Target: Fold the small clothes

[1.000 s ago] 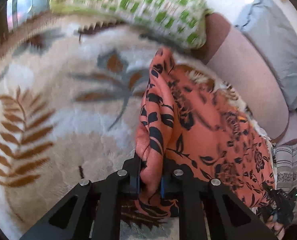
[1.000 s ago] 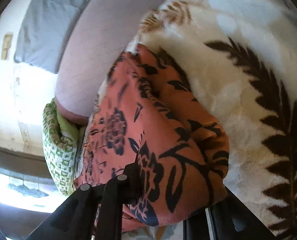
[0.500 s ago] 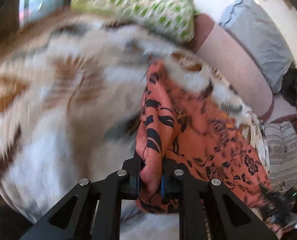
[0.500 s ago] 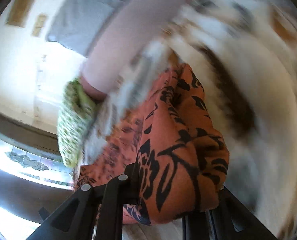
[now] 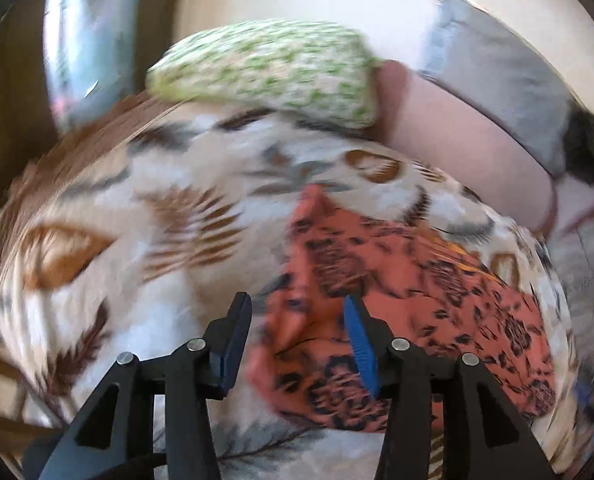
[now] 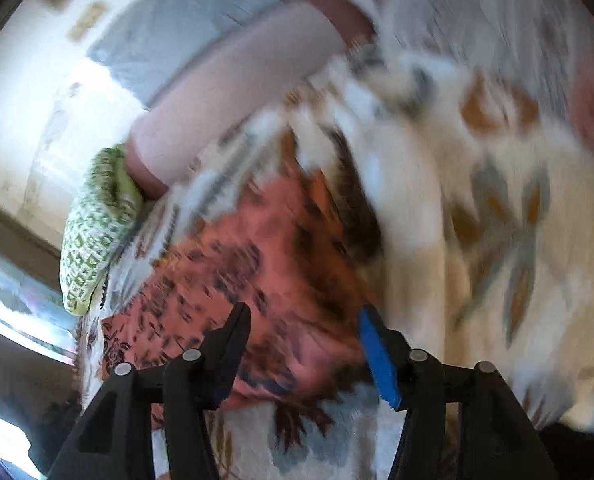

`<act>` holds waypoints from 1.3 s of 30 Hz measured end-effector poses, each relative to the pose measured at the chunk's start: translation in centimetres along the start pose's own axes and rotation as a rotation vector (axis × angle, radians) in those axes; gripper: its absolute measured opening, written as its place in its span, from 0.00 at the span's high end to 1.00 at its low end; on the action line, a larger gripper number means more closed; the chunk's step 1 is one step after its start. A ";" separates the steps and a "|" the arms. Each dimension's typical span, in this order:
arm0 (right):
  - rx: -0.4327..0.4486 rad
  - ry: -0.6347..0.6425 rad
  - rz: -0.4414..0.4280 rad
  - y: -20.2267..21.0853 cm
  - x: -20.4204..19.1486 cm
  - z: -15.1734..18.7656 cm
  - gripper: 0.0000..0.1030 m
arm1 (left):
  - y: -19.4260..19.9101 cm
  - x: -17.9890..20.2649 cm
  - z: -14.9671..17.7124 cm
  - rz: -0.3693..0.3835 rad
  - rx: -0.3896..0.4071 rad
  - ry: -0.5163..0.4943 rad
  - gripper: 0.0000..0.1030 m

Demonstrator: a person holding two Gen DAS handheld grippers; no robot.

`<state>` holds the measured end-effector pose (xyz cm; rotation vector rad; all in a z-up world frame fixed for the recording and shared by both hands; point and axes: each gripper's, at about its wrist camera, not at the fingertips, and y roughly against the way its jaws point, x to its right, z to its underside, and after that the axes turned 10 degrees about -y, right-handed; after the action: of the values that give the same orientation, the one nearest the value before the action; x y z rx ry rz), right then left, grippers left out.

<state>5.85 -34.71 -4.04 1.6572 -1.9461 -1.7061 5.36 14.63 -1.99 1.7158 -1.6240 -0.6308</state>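
A: The orange floral garment (image 5: 409, 280) lies in a loose heap on the cream blanket with brown leaf print (image 5: 145, 216), which covers the bed. Both views are smeared with motion blur, so the folds are hard to read.

B: Start at the left. What is there?

A: In the left wrist view, bare blanket at the left, and a green-and-white patterned pillow (image 5: 273, 68) at its far edge. Then the left gripper (image 5: 297, 316), its jaws opening, roughly half apart. The near edge of the garment shows between the blue pads, but neither pad presses on it; the cloth lies below them, on the blanket.

B: And further right?

A: The rest of the garment spreads to the right, with a pink bolster (image 5: 469, 148) and a grey cushion (image 5: 509, 80) behind it.

B: The other gripper?

A: In the right wrist view the pillow (image 6: 97, 232) is at the left and the garment (image 6: 265, 264) in the middle. The right gripper (image 6: 303, 324) hangs over the garment's near part, jaws opening and about half wide, gripping nothing. More blanket (image 6: 477, 208) fills the right.
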 end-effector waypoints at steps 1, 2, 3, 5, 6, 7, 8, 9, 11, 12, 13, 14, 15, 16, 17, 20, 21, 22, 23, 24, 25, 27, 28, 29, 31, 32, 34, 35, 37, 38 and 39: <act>0.039 0.044 -0.033 0.8 -1.6 -0.4 0.42 | -0.3 0.9 -0.2 0.023 0.003 -0.035 0.51; 0.049 0.069 -0.058 1.0 -2.7 -0.8 0.40 | -1.2 2.0 -0.4 0.044 -0.003 -0.073 0.51; 0.043 0.106 -0.096 0.9 -4.0 -1.1 0.38 | -2.0 2.6 -0.4 0.050 -0.016 -0.089 0.51; -0.022 0.171 -0.174 -1.2 -6.3 -1.5 0.34 | -4.1 3.5 -0.4 0.056 -0.049 -0.104 0.51; -0.079 0.167 -0.193 -3.0 -6.6 -1.4 0.34 | -5.7 3.7 -0.1 0.049 -0.068 -0.116 0.51; -0.131 0.150 -0.196 -4.6 -6.2 -1.4 0.34 | -7.2 3.7 0.2 0.039 -0.105 -0.124 0.51; -0.172 0.132 -0.170 -6.3 -5.4 -1.4 0.34 | -8.7 3.4 0.9 0.016 -0.164 -0.127 0.51; -0.190 0.119 -0.094 -8.1 -3.9 -1.3 0.34 | -10.1 2.7 1.5 0.017 -0.217 -0.117 0.51; -0.245 0.021 0.009 -10.6 0.4 -0.9 0.50 | -9.4 2.2 1.7 0.047 -0.167 -0.122 0.51; -0.213 -0.012 -0.029 -9.8 1.7 -0.9 0.51 | -8.8 2.3 1.4 0.038 -0.178 -0.137 0.51; -0.211 -0.005 -0.024 -9.3 1.6 -1.1 0.50 | -8.2 2.5 0.9 0.036 -0.177 -0.136 0.51; -0.215 0.009 -0.008 -8.8 1.0 -1.3 0.48 | -7.5 2.6 0.4 0.045 -0.153 -0.127 0.51; -0.197 0.035 -0.012 -8.1 0.0 -1.7 0.47 | -6.8 2.9 -0.3 0.065 -0.116 -0.121 0.51; -0.166 0.079 -0.052 -7.5 -1.8 -2.4 0.46 | -6.4 3.1 -0.7 0.081 -0.098 -0.118 0.49; -0.152 0.104 -0.086 -7.1 -3.1 -2.9 0.45 | -6.0 3.3 -1.1 0.099 -0.084 -0.112 0.48; -0.182 0.169 -0.215 -6.6 -6.6 -3.4 0.41 | -6.0 4.3 -1.1 0.108 -0.076 -0.125 0.44; -0.200 0.184 -0.231 -6.7 -7.1 -2.9 0.41 | -6.6 4.4 -0.7 0.093 -0.095 -0.133 0.44; -0.232 0.203 -0.245 -6.9 -7.3 -2.0 0.40 | -7.5 4.3 -0.3 0.081 -0.125 -0.128 0.44; -0.274 0.221 -0.251 -7.3 -7.0 -0.5 0.40 | -8.4 4.0 0.3 0.074 -0.162 -0.116 0.44; -0.307 0.237 -0.240 -7.8 -6.4 0.6 0.40 | -9.4 3.7 1.0 0.073 -0.209 -0.104 0.44; -0.362 0.268 -0.184 -8.9 -5.3 2.7 0.40 | -9.8 3.7 1.5 0.070 -0.222 -0.113 0.44; -0.397 0.299 -0.122 -9.9 -3.6 5.0 0.42 | -9.1 4.4 1.6 0.045 -0.199 -0.160 0.44; -0.346 0.307 -0.137 -8.8 -3.4 5.0 0.42 | -8.9 4.5 1.4 0.041 -0.204 -0.168 0.44; -0.347 0.315 -0.104 -8.4 -3.9 4.7 0.42 | -8.6 4.6 1.2 0.049 -0.204 -0.162 0.44; -0.315 0.364 -0.081 -7.1 -5.9 4.1 0.42 | -8.1 4.7 0.9 0.059 -0.195 -0.145 0.44; -0.299 0.390 -0.109 -6.6 -6.8 4.0 0.40 | -7.8 4.7 0.8 0.058 -0.190 -0.144 0.44; -0.294 0.412 -0.171 -5.6 -7.8 4.4 0.35 | -7.4 5.0 0.7 0.050 -0.185 -0.154 0.44; -0.300 0.418 -0.186 -5.4 -8.0 4.9 0.32 | -7.2 5.1 0.8 0.047 -0.188 -0.159 0.44; -0.334 0.448 -0.146 -6.8 -7.7 6.4 0.31 | -7.0 5.3 1.0 0.043 -0.195 -0.163 0.44; -0.376 0.451 -0.091 -8.4 -6.6 7.2 0.31 | -7.1 5.3 1.1 0.044 -0.200 -0.165 0.44; -0.408 0.437 -0.069 -9.2 -5.6 7.5 0.31 | -7.0 5.4 1.3 0.042 -0.204 -0.170 0.44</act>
<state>9.34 -23.85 -10.59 1.7592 -1.2664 -1.4700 9.59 9.00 -7.53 1.5107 -1.6435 -0.9097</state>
